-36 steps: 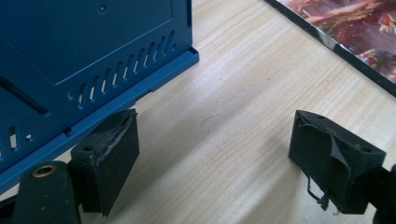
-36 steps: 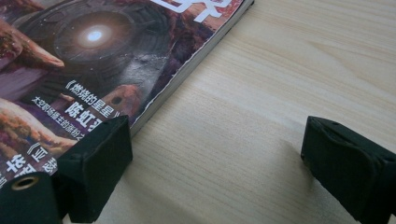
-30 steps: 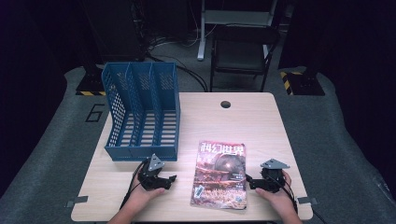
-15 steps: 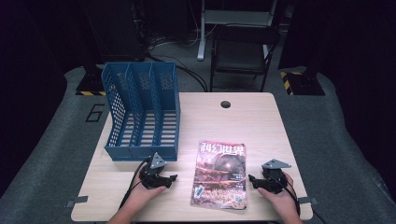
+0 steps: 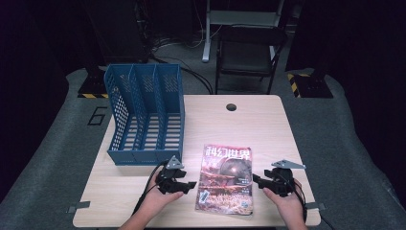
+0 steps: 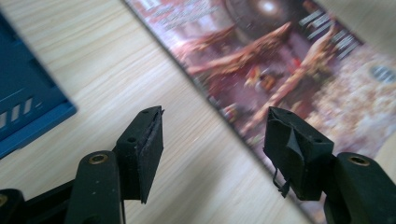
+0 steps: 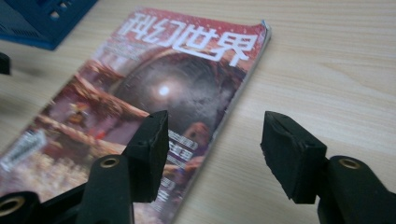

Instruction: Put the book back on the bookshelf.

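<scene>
A magazine (image 5: 225,179) lies flat on the desk (image 5: 268,129) near the front edge, between the left gripper (image 5: 187,184) and right gripper (image 5: 257,179), both jaws wide, seemingly empty.

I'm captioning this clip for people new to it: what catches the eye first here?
The colourful magazine lies flat at the table's near edge, between the left gripper and the right gripper, both open and flanking it. Behind it to the left stands a blue three-slot file organizer, empty.
</scene>
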### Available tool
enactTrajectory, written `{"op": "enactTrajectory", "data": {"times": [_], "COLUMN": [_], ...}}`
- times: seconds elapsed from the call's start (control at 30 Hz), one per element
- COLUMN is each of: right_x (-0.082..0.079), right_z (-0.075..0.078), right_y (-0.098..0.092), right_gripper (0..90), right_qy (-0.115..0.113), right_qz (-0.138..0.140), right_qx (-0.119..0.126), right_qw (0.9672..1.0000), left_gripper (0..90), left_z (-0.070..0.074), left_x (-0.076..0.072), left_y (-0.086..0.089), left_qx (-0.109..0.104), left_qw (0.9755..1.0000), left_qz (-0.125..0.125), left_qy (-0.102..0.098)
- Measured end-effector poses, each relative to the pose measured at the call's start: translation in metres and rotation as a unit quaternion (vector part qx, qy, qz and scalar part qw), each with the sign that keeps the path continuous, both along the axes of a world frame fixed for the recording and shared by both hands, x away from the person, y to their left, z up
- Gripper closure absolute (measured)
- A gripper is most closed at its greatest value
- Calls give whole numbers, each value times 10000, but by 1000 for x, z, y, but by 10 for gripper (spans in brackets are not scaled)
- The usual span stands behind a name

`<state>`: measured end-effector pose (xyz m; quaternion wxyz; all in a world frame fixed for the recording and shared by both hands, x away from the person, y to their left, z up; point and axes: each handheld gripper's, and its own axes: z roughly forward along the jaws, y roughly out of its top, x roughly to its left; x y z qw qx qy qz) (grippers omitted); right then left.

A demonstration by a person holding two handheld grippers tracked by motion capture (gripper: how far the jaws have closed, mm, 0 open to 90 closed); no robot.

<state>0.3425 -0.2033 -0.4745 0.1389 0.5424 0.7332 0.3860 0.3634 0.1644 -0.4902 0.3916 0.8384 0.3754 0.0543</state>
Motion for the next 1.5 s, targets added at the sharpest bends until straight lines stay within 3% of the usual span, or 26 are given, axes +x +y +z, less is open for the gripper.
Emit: {"op": "enactTrajectory", "data": {"times": [0.23, 0.27, 0.33, 0.4, 0.5, 0.6, 0.67, 0.7, 0.73, 0.8, 0.83, 0.93, 1.1, 1.23, 1.27, 1.4, 1.43, 1.5], "right_x": [5, 6, 6, 4, 4, 4, 5, 7, 7, 9, 10, 11, 13, 14, 14, 16, 17, 17], "right_z": [15, 12, 5, -8, -12, -16, -21, -25, -25, -28, -30, -34, -39, -40, -41, -44, -44, -45], "right_y": [10, 12, 15, 19, 23, 28, 29, 27, 27, 24, 22, 21, 20, 22, 23, 25, 25, 26], "right_gripper": [406, 406, 420, 433, 433, 427, 424, 419, 419, 419, 416, 426, 390, 385, 390, 437, 446, 479], "right_qy": [-102, -127, -99, -58, -60, -165, -157, 19, 19, 131, 146, 224, 200, 211, 201, 258, 239, 247], "right_qz": [-142, -172, -210, -194, -144, -94, -73, -154, -154, -274, -281, -330, -394, -386, -391, -323, -306, -281], "right_qx": [158, 197, 245, 231, 213, 91, 69, 236, 236, 400, 407, 339, 437, 376, 372, 376, 387, 471], "right_qw": [9997, 9996, 9994, 9995, 9997, 9998, 9998, 9996, 9996, 9987, 9987, 9986, 9981, 9983, 9983, 9984, 9985, 9982], "left_gripper": [402, 401, 404, 429, 440, 445, 446, 445, 445, 446, 445, 452, 493, 499, 503, 522, 536, 587], "left_z": [1, 0, -2, -7, -15, -20, -23, -25, -26, -27, -27, -27, -30, -29, -30, -30, -30, -30], "left_x": [3, 2, 4, 5, 11, 12, 12, 13, 11, 11, 10, 11, 10, 6, 7, 5, 5, 5], "left_y": [-16, -18, -17, -16, -14, -17, -18, -19, -21, -22, -23, -25, -30, -35, -35, -36, -35, -34], "left_qx": [-175, -242, -145, -326, -346, -493, -454, -387, -473, -460, -531, -473, -479, -503, -410, -502, -416, -341], "left_qw": [9995, 9992, 9998, 9992, 9982, 9970, 9974, 9981, 9972, 9978, 9972, 9979, 9979, 9976, 9985, 9975, 9983, 9986], "left_qz": [152, 211, 74, 125, 186, 268, 249, 189, 275, 237, 296, 199, 255, 259, 262, 381, 349, 363], "left_qy": [199, 226, 145, 192, 445, 537, 508, 441, 515, 404, 444, 405, 349, 401, 256, 323, 214, 195]}}
